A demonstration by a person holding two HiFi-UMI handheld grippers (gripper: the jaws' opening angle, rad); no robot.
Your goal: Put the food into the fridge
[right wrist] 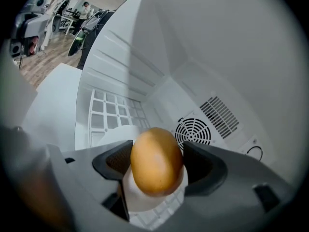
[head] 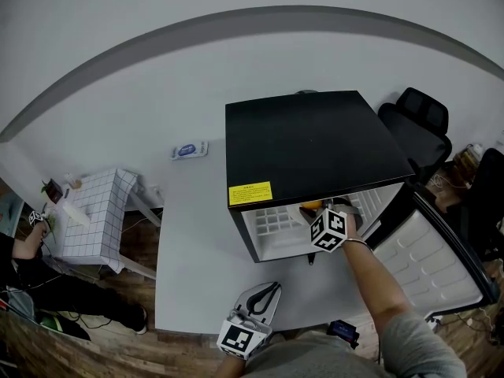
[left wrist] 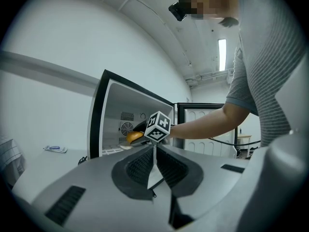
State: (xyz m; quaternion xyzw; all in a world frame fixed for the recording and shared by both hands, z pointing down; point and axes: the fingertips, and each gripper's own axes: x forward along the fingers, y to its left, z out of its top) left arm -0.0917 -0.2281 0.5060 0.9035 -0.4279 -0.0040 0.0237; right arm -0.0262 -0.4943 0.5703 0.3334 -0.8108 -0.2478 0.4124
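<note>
The right gripper (right wrist: 157, 164) pinches a rounded orange-brown food item (head: 312, 205) just inside the open fridge (head: 315, 144) at the worktop's (head: 197, 235) right edge; the placing step seems in hand; next, lower it onto the white shelf (right wrist: 113, 112) and spread the jaws; the left gripper (left wrist: 154, 166) rests pressed together, empty, at the near edge.
</note>
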